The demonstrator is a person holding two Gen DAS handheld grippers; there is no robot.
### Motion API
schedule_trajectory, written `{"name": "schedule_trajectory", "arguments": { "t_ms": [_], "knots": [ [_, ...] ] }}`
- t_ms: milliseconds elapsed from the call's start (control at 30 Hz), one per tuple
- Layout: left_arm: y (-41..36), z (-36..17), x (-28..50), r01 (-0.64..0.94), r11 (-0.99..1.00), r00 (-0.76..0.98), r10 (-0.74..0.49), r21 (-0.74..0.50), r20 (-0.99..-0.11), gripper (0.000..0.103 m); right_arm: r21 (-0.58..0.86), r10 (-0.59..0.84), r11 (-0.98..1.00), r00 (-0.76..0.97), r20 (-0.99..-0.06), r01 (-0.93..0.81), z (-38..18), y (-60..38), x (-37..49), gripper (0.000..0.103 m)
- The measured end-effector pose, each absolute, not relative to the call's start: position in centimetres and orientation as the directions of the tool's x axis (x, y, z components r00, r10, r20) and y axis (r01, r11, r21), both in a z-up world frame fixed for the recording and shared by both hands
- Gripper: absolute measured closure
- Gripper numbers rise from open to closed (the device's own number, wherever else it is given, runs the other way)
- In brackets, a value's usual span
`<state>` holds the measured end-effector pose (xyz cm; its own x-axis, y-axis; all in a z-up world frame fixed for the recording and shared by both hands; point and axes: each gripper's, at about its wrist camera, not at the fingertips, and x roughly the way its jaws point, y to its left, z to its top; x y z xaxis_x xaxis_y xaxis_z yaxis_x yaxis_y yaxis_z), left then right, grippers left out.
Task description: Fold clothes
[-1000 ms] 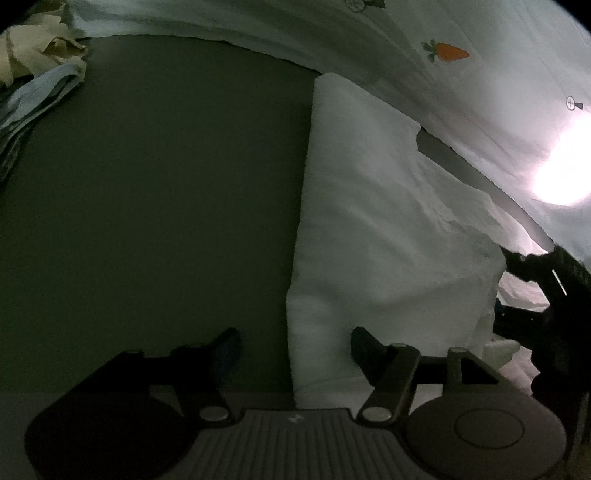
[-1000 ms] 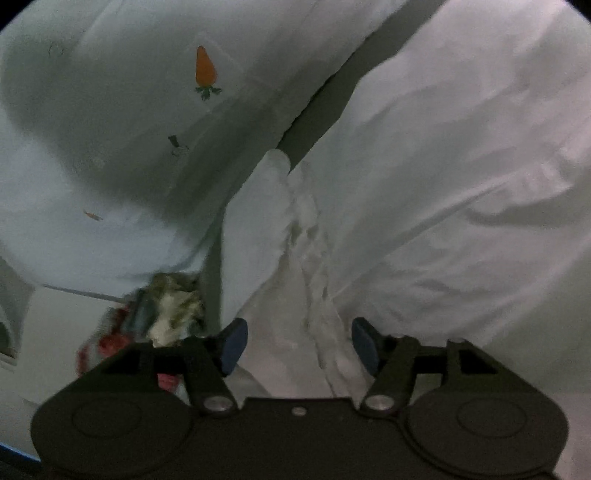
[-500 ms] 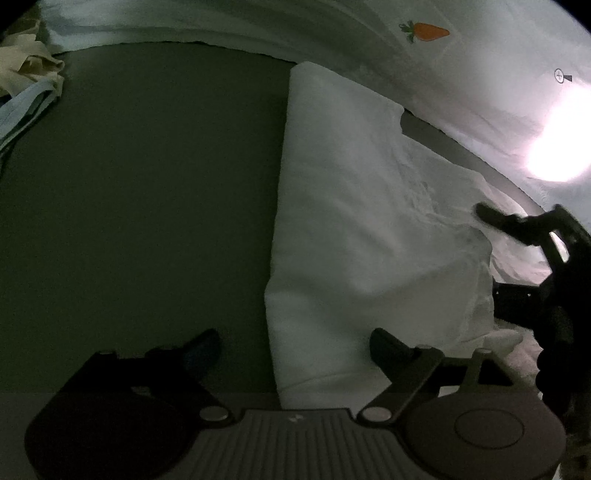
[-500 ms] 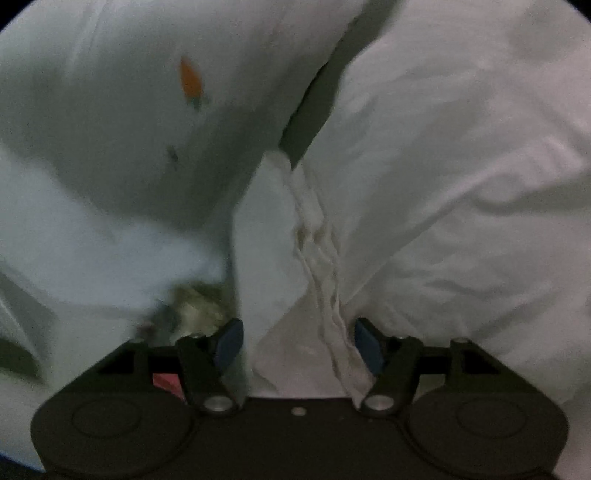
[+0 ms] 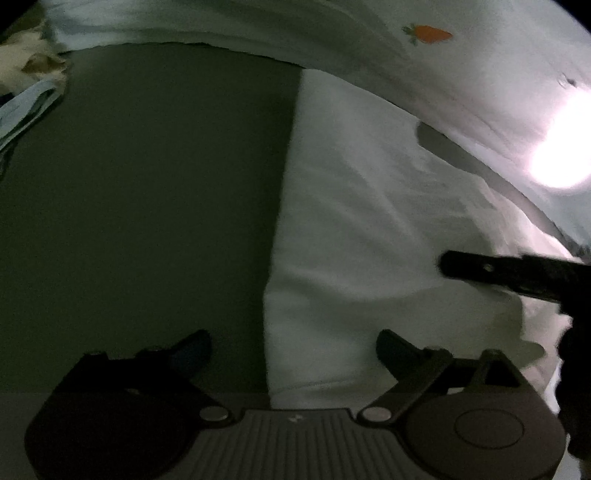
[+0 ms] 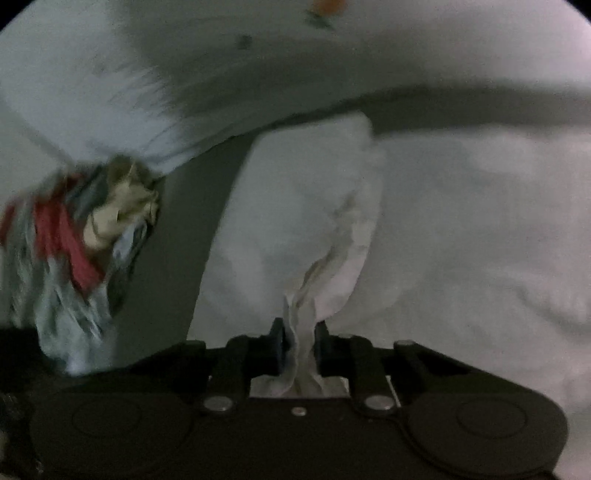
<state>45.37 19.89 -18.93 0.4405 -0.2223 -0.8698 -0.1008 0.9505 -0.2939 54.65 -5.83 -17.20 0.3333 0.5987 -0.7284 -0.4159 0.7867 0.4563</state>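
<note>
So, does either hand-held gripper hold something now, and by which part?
The right hand-held gripper is closing on the white garment, on a bunched fold of its edge. The left hand-held gripper is opening and holds nothing.

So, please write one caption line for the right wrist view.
Right gripper closing on a bunched fold of the white cloth garment; a pile of mixed coloured clothes lies left.

white garment | dark olive table | pale sheet, orange carrot print | red, cream, blue clothes pile
</note>
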Motion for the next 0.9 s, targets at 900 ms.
{"name": "schedule_trajectory", "arguments": {
  "t_ms": [900],
  "knots": [
    [8.8,-19.6,40.4,0.079,0.985,0.409,-0.172,-0.152,-0.896,0.007,0.403,0.331,0.915,0.586,-0.740,-0.009,-21.2,-26.4,49.1,0.069]
  ]
}}
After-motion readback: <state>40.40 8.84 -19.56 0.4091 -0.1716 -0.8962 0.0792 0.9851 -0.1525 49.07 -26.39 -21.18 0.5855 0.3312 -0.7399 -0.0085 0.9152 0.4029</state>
